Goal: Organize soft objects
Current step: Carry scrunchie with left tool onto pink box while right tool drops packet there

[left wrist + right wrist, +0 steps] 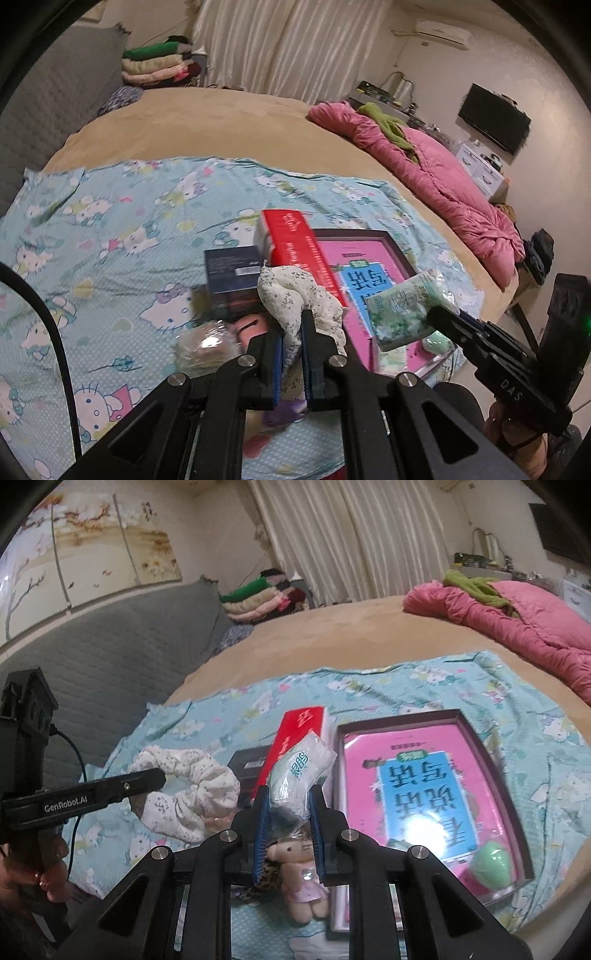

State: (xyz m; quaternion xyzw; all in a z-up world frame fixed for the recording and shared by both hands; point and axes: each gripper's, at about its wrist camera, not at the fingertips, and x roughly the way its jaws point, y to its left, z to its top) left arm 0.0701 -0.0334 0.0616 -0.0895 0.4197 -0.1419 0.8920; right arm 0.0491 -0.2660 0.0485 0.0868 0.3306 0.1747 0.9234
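Note:
In the left wrist view my left gripper [293, 326] is shut on a white floral scrunchie [295, 295], which hangs above the Hello Kitty sheet [92, 229]. The same scrunchie [192, 786] shows at the left of the right wrist view, pinched at the tip of the left gripper [157, 777]. My right gripper [288, 801] is shut on a green-and-white tissue pack [301, 768], lifted over a small doll [301, 864] that lies on the sheet. From the left wrist camera, the tissue pack [402, 310] sits at the tip of the right gripper [437, 317].
On the sheet lie a red box [299, 731], a dark box [247, 762] and a tray [491, 746] with a pink book [424, 786] and a green soft item [491, 860]. A clear-wrapped bundle [205, 343] lies near. A pink quilt [443, 177] and folded blankets [155, 62] are farther back.

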